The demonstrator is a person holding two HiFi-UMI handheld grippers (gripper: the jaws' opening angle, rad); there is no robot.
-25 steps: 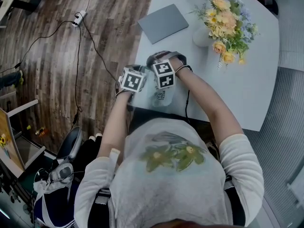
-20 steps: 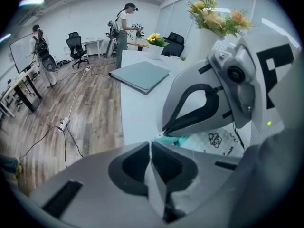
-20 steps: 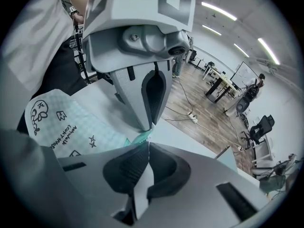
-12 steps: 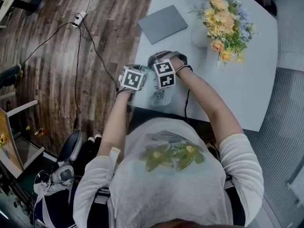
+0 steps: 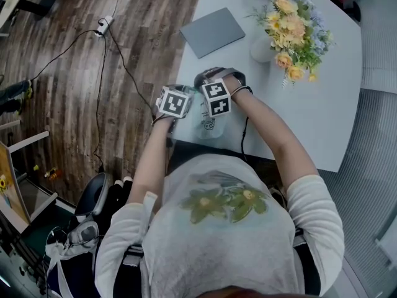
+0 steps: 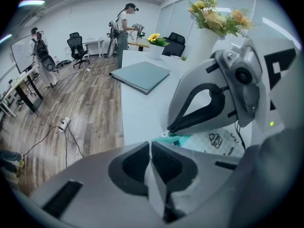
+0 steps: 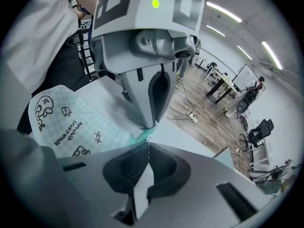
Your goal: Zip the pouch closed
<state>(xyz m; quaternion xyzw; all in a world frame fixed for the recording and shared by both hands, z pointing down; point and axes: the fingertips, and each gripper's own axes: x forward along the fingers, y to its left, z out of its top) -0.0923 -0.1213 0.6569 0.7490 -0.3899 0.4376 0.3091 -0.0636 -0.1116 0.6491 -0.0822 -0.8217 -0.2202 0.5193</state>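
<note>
A pale teal checked pouch [image 5: 208, 125] with black prints lies at the near left edge of the white table [image 5: 322, 104]. Both grippers hang close together over its left end, under their marker cubes. My left gripper [image 6: 151, 145] is shut, with the pouch's teal end [image 6: 175, 139] at its tips. My right gripper [image 7: 148, 142] is shut on a small pale tab, seemingly the zipper pull [image 6: 164, 134], at the same teal end [image 7: 137, 137]. From the right gripper view, the left gripper [image 7: 150, 125] stands tip to tip with mine. The printed side of the pouch [image 7: 61, 122] spreads out to the left.
A grey closed laptop [image 5: 213, 31] lies further back on the table. A white vase of flowers [image 5: 295, 25] stands to the right. Left of the table's edge is wood floor with cables and a power strip [image 5: 102, 23]. People stand far off [image 6: 124, 27].
</note>
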